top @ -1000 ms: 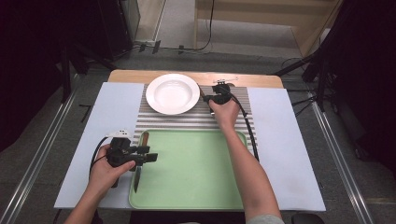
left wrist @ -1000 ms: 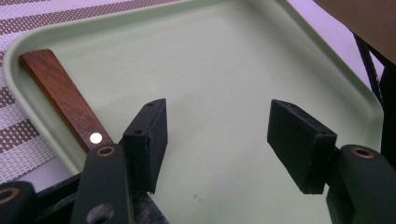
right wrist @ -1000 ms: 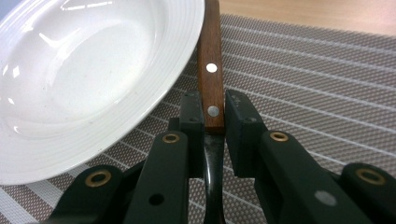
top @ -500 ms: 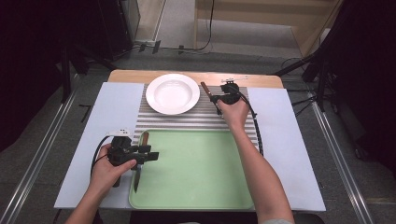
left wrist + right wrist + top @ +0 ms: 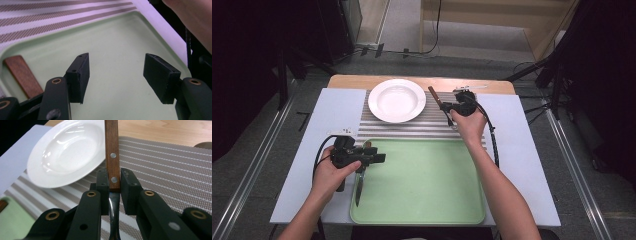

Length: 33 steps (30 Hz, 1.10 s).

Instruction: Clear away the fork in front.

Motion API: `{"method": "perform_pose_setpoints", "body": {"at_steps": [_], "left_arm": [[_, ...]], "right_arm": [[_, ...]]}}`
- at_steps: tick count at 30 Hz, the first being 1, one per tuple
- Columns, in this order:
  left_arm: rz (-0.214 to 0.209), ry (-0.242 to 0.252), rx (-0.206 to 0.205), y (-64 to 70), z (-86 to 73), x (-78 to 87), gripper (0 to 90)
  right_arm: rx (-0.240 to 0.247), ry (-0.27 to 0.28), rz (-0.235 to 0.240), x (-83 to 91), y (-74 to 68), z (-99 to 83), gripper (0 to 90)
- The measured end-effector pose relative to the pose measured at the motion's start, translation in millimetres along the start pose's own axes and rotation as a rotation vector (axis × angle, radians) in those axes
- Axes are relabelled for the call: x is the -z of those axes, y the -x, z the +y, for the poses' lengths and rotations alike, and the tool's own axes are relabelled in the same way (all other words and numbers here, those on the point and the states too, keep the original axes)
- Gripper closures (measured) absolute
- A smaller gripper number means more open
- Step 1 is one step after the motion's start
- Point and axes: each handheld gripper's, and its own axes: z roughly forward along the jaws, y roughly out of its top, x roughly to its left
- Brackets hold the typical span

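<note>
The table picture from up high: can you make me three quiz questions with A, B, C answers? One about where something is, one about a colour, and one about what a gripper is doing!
1. Where is the white plate?
A. on the striped mat
B. in the tray
C. on the floor

2. What colour is the tray?
A. red
B. green
C. black

3. What is the right gripper doing?
A. hanging open with nothing in it
B. pinching the plate
C. shut on a wooden-handled utensil

Answers:
1. A, the plate sits on the striped mat, beyond the tray.
2. B, the tray is pale green.
3. C, the jaws clamp the wooden-handled utensil in the right gripper view.
</note>
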Motion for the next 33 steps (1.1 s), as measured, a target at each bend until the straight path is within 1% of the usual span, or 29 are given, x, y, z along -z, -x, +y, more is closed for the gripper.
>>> {"method": "perform_pose_setpoints", "body": {"at_steps": [3,4,5,7,10,14,15,16,18,19,20,22,24,25,27,30,31,33], "left_arm": [[0.000,-0.003,-0.004,0.9,9.4,-2.8,36.8],[0.004,-0.007,-0.007,1.1,12.8,-3.7,35.8],[0.015,-0.006,-0.008,1.7,16.3,-4.4,32.1],[0.015,-0.001,-0.009,2.7,22.7,-5.3,32.0],[0.017,-0.010,-0.024,5.0,31.9,-7.7,34.2],[0.005,-0.005,-0.028,8.3,40.6,-10.4,33.8],[0.003,-0.005,-0.034,9.1,42.4,-11.4,33.8],[-0.004,-0.015,-0.035,10.2,44.3,-12.8,33.8],[-0.006,-0.019,-0.036,11.3,46.2,-15.2,33.7],[-0.004,-0.022,-0.046,11.8,46.9,-16.5,33.7],[0.003,-0.031,-0.055,12.8,47.3,-18.1,33.7],[0.008,-0.031,-0.063,14.3,47.2,-20.8,33.7],[-0.011,-0.030,-0.051,13.6,45.8,-23.3,33.7],[-0.018,-0.025,-0.046,12.9,44.5,-24.8,33.7],[-0.020,-0.032,-0.039,12.0,42.8,-27.0,33.7],[-0.014,-0.036,-0.041,11.6,41.6,-28.9,33.7],[-0.012,-0.035,-0.042,11.9,41.9,-28.8,33.7],[-0.010,-0.042,-0.033,13.2,43.2,-27.3,33.9]], "right_arm": [[0.011,0.002,0.015,4.9,-3.4,-2.1,76.8],[0.012,0.002,0.019,6.4,-3.7,-2.4,76.8],[0.007,0.004,0.023,7.9,-4.1,-2.8,76.8],[0.009,0.004,0.031,11.0,-5.5,-3.8,76.8],[0.015,0.010,0.047,17.4,-8.5,-6.5,76.8],[0.028,0.016,0.077,25.9,-11.1,-9.7,76.8],[0.023,0.019,0.085,27.8,-11.3,-11.0,76.8],[0.022,0.016,0.087,29.4,-12.2,-12.4,76.8],[0.028,0.017,0.094,32.8,-14.5,-15.8,76.8],[0.026,0.020,0.100,34.7,-16.0,-17.6,76.8],[0.034,0.022,0.100,36.8,-17.5,-19.3,76.8],[0.039,0.028,0.108,40.8,-20.4,-22.8,76.7],[0.047,0.032,0.116,43.9,-23.2,-25.9,76.7],[0.055,0.021,0.126,44.4,-24.4,-27.0,76.8],[0.066,0.010,0.129,46.3,-28.2,-29.4,76.8],[0.070,0.015,0.135,49.7,-33.6,-34.2,76.7],[0.079,0.009,0.140,50.6,-35.2,-35.9,76.7],[0.084,0.023,0.140,52.4,-39.1,-40.7,76.7]]}}
